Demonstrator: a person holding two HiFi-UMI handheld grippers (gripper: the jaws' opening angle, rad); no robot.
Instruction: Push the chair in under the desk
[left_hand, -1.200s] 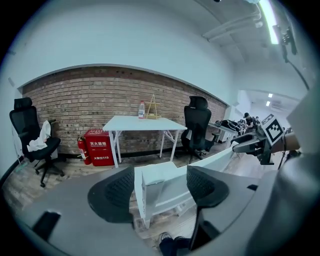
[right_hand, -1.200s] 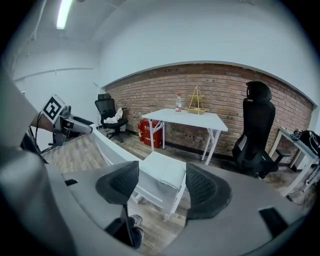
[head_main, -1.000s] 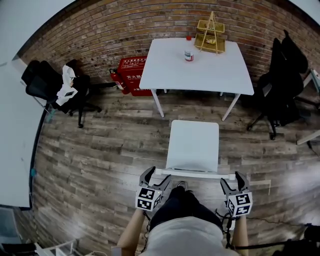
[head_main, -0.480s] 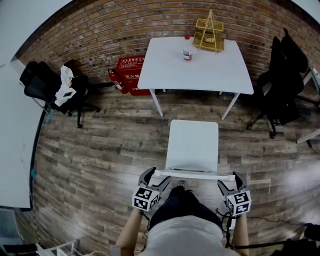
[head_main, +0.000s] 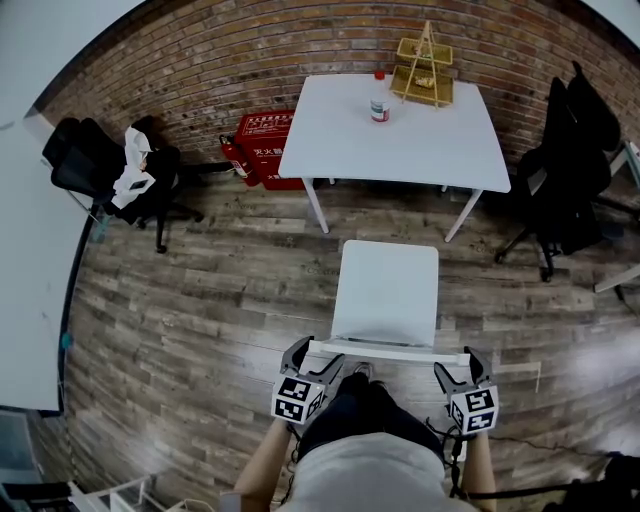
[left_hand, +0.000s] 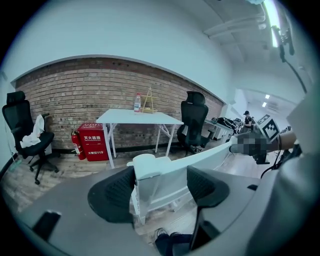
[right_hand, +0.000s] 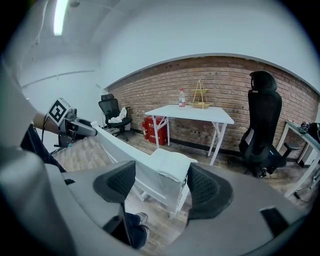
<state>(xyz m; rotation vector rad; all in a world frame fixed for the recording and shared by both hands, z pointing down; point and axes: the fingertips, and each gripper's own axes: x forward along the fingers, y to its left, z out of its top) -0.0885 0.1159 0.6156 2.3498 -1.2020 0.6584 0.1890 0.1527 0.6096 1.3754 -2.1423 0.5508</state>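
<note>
Left gripper (left_hand: 159, 186): jaws spread wide, released, straddling the left end of the white chair's backrest (head_main: 388, 349). The corner post and rail end stand between the black ribbed pads (left_hand: 114, 192). The near pad sits just beside the post and no squeeze is visible

Right gripper (right_hand: 161, 184): jaws at full spread, also released, straddling the right end of the same backrest. The rail corner fills most of the gap between its pads (right_hand: 207, 190), close on both sides, not clamped

In the head view both grippers sit level with each other, one at each end of the top rail. The person's legs (head_main: 365, 400) are between them, just behind the backrest

Chair (head_main: 387, 290): seat straight ahead of both grippers, between them, upright, facing away from the person. It stands out on the wood floor (head_main: 220, 300), not under the desk, with a strip of floor between the seat front and the desk legs

White desk (head_main: 420, 140): further ahead beyond the seat, against the brick wall (head_main: 200, 60). A bottle (head_main: 379, 100) and a wooden tiered rack (head_main: 423, 65) stand at its far side

Red fire-extinguisher box (head_main: 262, 150): ahead-left of the left gripper, beside the desk's left leg

Black office chairs: one (head_main: 110, 170) far ahead-left of the left gripper, one (head_main: 570, 150) far ahead-right of the right gripper
</note>
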